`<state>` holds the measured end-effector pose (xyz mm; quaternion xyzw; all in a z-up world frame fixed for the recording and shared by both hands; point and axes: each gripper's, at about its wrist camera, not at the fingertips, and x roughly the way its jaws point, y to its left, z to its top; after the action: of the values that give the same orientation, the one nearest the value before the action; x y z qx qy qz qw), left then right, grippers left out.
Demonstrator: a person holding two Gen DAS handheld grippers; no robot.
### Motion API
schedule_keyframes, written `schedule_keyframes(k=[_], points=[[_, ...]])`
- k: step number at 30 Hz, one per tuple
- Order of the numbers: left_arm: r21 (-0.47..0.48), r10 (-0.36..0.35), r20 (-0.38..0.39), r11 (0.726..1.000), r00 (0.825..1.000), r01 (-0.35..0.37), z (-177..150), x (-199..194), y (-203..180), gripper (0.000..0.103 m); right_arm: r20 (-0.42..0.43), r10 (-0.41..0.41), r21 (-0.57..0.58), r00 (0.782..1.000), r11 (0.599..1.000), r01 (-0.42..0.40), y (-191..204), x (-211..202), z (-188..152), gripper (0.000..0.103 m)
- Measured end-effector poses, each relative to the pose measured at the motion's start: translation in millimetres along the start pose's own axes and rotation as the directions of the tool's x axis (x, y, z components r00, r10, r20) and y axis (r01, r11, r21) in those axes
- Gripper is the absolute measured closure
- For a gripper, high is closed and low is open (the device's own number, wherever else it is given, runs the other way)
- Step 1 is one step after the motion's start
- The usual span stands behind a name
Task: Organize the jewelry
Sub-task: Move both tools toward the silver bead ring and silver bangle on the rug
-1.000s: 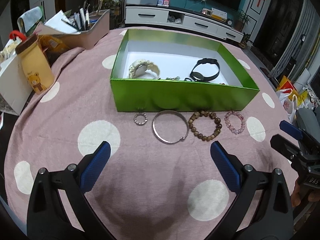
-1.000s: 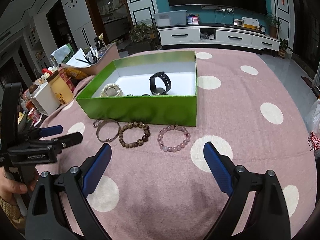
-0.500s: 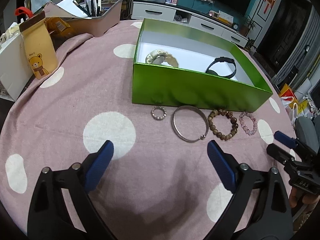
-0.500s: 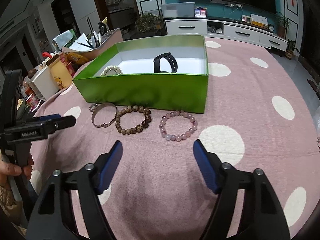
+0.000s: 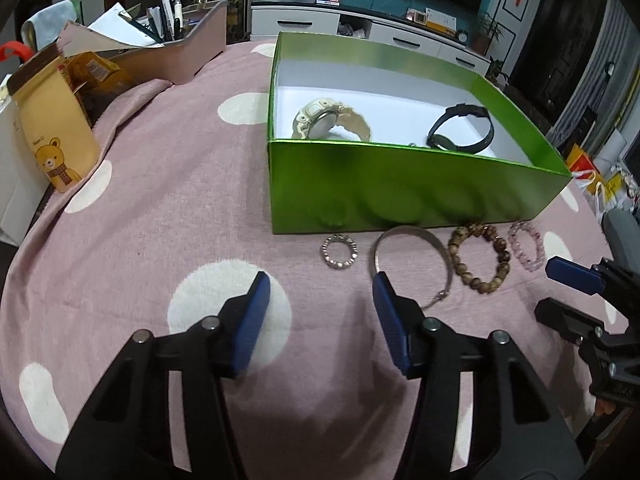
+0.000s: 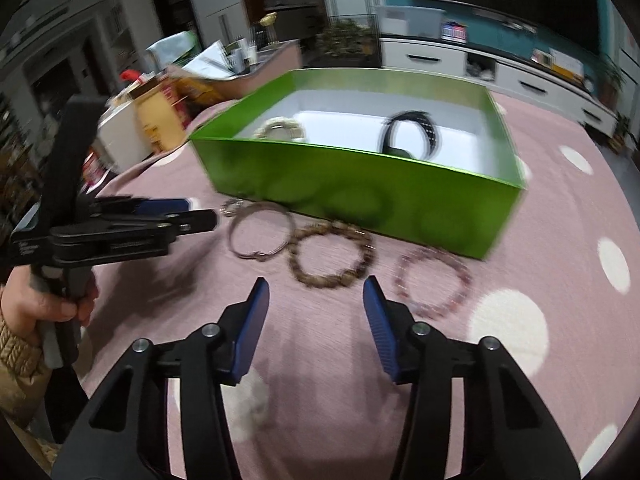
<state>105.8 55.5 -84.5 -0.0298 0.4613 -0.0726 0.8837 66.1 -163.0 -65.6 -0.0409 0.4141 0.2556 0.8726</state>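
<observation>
Left wrist view: the left tongs (image 5: pixel 320 296) hover over the pink dotted desk (image 5: pixel 160 208), jaws closing with nothing between them. Beyond them, in a row just in front of the green box (image 5: pixel 400 188), lie a ring (image 5: pixel 339 251), a bangle (image 5: pixel 414 262), a brown bracelet (image 5: pixel 480 258) and a pink bracelet (image 5: pixel 526 246). Inside the box sit a cream watch (image 5: pixel 330 120) and a black watch (image 5: pixel 460 130). The right tongs (image 5: pixel 560 292) show at the right edge.

Right wrist view, blurred: the right tongs (image 6: pixel 316 304) are closing on nothing, just short of the brown bracelet (image 6: pixel 332 260), with the pink bracelet (image 6: pixel 434 282) to its right and the bangle (image 6: pixel 260 234) to its left. A hand (image 6: pixel 48 304) holds the left tongs (image 6: pixel 192 212) near the ring (image 6: pixel 232 206).
</observation>
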Motion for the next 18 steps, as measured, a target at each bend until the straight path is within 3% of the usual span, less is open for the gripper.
schedule_keyframes(k=[5,13,15,17,18], points=[[0.047,-0.015,-0.011,0.999,1.0,0.015,5.3,10.7,0.1,0.058,-0.025,0.027,-0.081,0.999,0.996,-0.029,21.4,17.6,8.6,0.057],[0.133,-0.015,0.015,0.991,1.0,0.013,10.8,20.6,-12.2,0.061,-0.05,0.038,-0.107,0.998,0.993,-0.043,30.3,30.5,14.5,0.058],[0.148,-0.012,0.022,0.989,1.0,0.008,11.0,21.7,-14.3,0.065,-0.052,0.036,-0.114,0.998,0.993,-0.042,32.0,32.4,15.4,0.058],[0.163,-0.013,0.029,0.987,1.0,0.008,12.1,22.4,-16.7,0.082,-0.055,0.034,-0.124,0.998,0.991,-0.041,34.8,35.1,17.2,0.058],[0.166,-0.023,0.031,0.986,0.999,0.018,12.6,22.6,-16.8,0.082,-0.056,0.033,-0.129,0.998,0.991,-0.04,36.3,36.6,18.5,0.058]])
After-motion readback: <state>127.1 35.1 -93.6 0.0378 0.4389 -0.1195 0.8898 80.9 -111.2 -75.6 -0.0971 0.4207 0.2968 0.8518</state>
